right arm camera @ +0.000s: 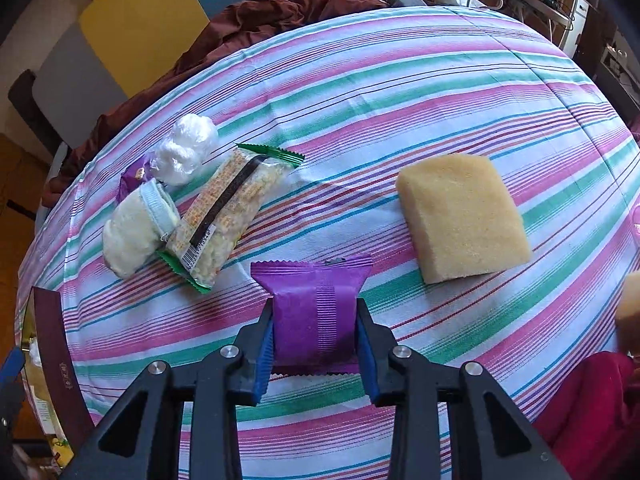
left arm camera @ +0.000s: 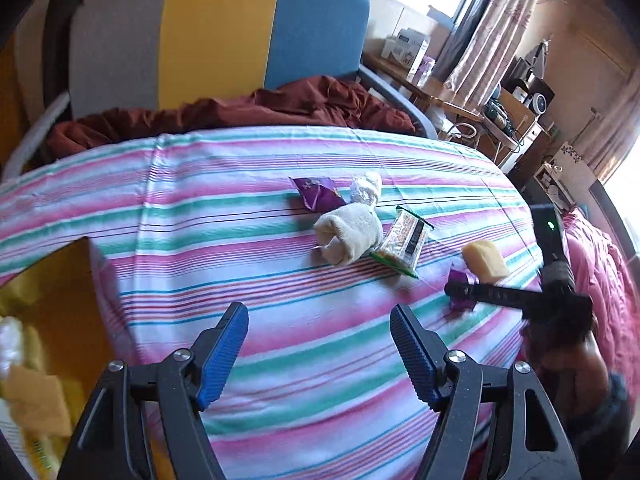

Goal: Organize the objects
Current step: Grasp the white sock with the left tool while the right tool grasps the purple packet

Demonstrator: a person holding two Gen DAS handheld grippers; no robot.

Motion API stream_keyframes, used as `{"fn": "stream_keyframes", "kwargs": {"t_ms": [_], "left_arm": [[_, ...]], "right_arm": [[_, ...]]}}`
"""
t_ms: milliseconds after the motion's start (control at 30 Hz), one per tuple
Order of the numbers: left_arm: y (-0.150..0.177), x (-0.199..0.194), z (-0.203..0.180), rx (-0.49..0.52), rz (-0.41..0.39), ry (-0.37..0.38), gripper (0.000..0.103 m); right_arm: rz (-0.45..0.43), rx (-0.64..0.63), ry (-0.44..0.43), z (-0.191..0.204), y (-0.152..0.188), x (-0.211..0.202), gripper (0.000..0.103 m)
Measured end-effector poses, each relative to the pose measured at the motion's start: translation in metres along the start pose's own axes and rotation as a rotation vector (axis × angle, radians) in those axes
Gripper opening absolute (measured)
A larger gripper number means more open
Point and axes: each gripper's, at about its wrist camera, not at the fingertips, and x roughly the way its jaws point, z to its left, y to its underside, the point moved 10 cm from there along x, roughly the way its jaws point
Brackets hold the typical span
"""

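Note:
My right gripper (right arm camera: 315, 340) is shut on a purple snack packet (right arm camera: 316, 304) just above the striped cloth; from the left wrist view the packet (left arm camera: 460, 284) shows under the right gripper's black finger. A yellow sponge (right arm camera: 460, 216) (left arm camera: 486, 266) lies right of it. A clear snack bag with green ends (right arm camera: 224, 212) (left arm camera: 404, 242), a rolled white sock (right arm camera: 134, 228) (left arm camera: 348, 236), a crumpled white plastic wad (right arm camera: 186, 152) (left arm camera: 365, 188) and a second purple packet (left arm camera: 316, 194) cluster farther left. My left gripper (left arm camera: 318, 356) is open and empty over the near cloth.
The striped cloth (left arm camera: 240, 240) covers the table. A dark red blanket (left arm camera: 240, 112) lies on a chair behind it. A dark red box (right arm camera: 52, 344) with items sits at the table's left edge. A pink cover (left arm camera: 600, 264) lies to the right.

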Motion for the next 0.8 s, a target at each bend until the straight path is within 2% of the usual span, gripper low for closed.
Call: {"fn": "stream_keyframes", "kwargs": {"t_ms": [100, 200, 333, 700, 733, 800], "left_arm": [[-0.016, 0.024, -0.005, 0.001, -0.008, -0.013, 0.074], [-0.028, 0.05, -0.014, 0.082, 0.004, -0.046, 0.074], [-0.039, 0.081, -0.024, 0.154, 0.037, -0.05, 0.074], [-0.061, 0.14, -0.032, 0.199, 0.072, -0.066, 0.083], [-0.058, 0.145, -0.032, 0.191, 0.082, -0.053, 0.083], [-0.052, 0.149, -0.034, 0.144, 0.096, 0.005, 0.068]], "right_arm": [[0.008, -0.001, -0.019, 0.0, 0.001, 0.001, 0.035], [0.034, -0.004, -0.04, 0.0, 0.002, 0.005, 0.035], [0.037, -0.005, -0.055, 0.002, 0.002, 0.005, 0.035], [0.047, 0.0, -0.082, 0.004, 0.002, 0.003, 0.037], [0.047, -0.001, -0.081, 0.004, 0.002, 0.003, 0.037], [0.048, -0.006, -0.077, 0.005, 0.001, 0.003, 0.037]]}}
